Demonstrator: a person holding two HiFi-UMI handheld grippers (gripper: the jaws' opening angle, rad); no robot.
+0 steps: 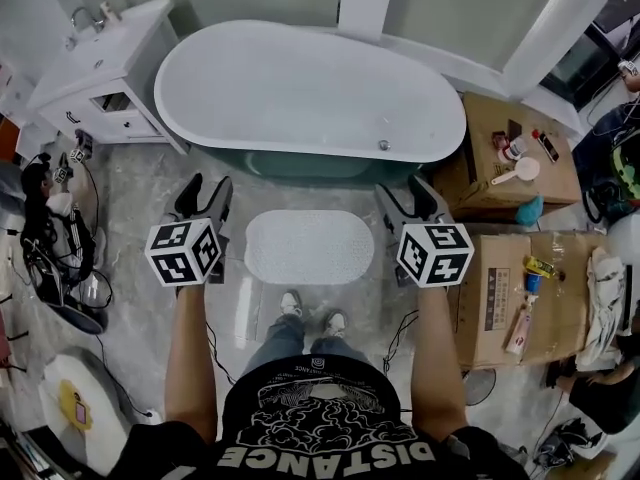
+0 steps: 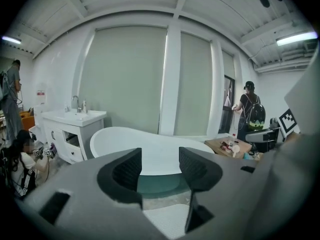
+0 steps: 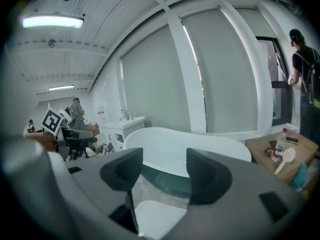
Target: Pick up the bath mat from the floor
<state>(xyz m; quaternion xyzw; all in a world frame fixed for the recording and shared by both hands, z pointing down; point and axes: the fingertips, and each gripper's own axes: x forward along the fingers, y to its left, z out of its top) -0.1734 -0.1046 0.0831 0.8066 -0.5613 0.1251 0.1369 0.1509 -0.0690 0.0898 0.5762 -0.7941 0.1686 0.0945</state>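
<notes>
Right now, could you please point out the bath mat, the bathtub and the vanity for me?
bath mat (image 1: 309, 247), head view, the middle of its dotted top.
bathtub (image 1: 300, 93), head view, the bare inside of the basin.
vanity (image 1: 128, 121), head view, its white drawer front.

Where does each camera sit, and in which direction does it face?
Head view: on the person's head, looking steeply down at the bath mat before the bathtub; both forearms, shoes, the left gripper and the right gripper show.
Left gripper view: rides the left gripper, facing the bathtub; its open, empty jaws show.
Right gripper view: rides the right gripper, facing the bathtub too; its open, empty jaws show.
Shared: both gripper views show the bathtub, the bath mat below and the sink cabinet.
</notes>
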